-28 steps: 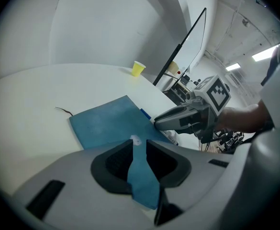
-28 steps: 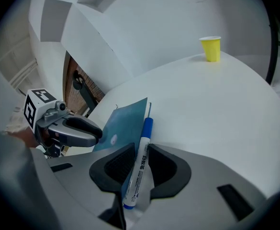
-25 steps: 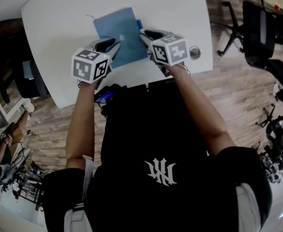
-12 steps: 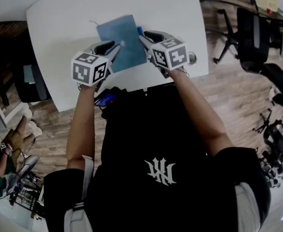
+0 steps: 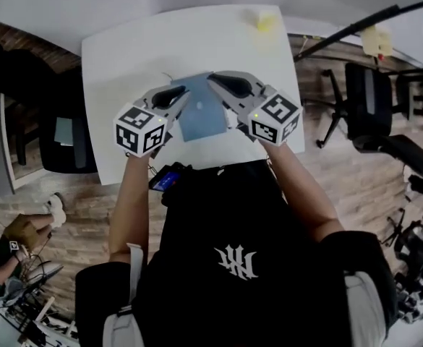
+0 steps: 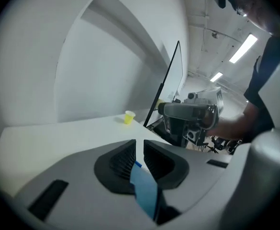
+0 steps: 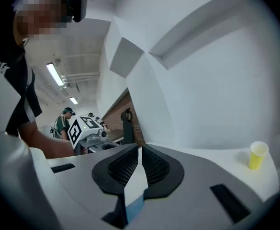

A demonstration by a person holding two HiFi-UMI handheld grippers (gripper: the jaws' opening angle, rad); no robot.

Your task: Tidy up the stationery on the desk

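A blue notebook [image 5: 202, 114] hangs over the white desk [image 5: 124, 63], gripped from both sides. My left gripper [image 5: 176, 97] is shut on its left edge. In the left gripper view the blue cover [image 6: 146, 189] runs back between the closed dark pads [image 6: 122, 161]. My right gripper [image 5: 224, 85] is shut on the opposite edge. The right gripper view shows a pale page edge and blue cover [image 7: 134, 188] pinched between its pads [image 7: 155, 167]. Each gripper sees the other across the notebook: the right gripper [image 6: 191, 115] and the left gripper's marker cube [image 7: 84, 129].
A small yellow cup [image 5: 263, 22] stands at the desk's far right edge, also visible as the cup [image 6: 128, 117] and the cup [image 7: 257, 155]. Black office chairs [image 5: 370, 100] stand right of the desk, a dark chair [image 5: 59, 132] to its left. A person [image 5: 9, 244] sits at lower left.
Both grippers have come up and slightly away from the desk surface with the blue notebook held between them. The head view has shifted, bringing the yellow cup into sight.
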